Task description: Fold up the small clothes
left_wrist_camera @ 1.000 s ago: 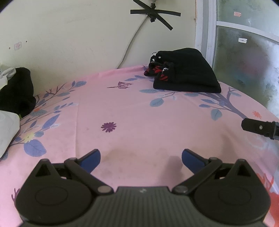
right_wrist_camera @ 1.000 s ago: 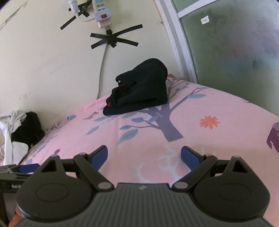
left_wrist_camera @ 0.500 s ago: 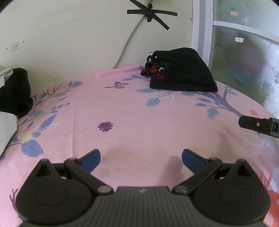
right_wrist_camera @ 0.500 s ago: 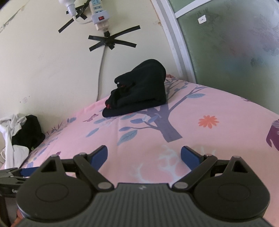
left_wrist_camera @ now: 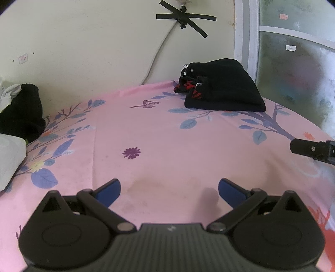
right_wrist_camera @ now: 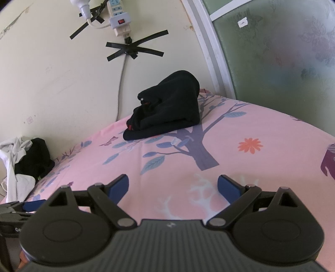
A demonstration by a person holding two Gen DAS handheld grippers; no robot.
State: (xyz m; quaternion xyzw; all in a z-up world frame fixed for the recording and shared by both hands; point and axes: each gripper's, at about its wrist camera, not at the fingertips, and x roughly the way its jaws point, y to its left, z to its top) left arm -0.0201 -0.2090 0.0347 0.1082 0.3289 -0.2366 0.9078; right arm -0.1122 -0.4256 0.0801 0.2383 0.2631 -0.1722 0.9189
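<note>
A stack of folded black clothes with red trim lies at the far right of the pink floral sheet, near the wall; the right wrist view shows the stack straight ahead. A heap of unfolded black and white clothes sits at the left edge, and that heap appears far left in the right wrist view. My left gripper hangs open over bare sheet, nothing between its blue pads. My right gripper is open and empty too; one of its fingers pokes in at the right.
A cream wall with a taped cable backs the bed. A power strip is taped higher up. A frosted glass window stands on the right. The sheet between the two clothes piles is bare.
Both views have shifted slightly; the folded stack and the wall tape sit a little differently in frame. Both grippers stay open and empty, and the clothes have not moved.
</note>
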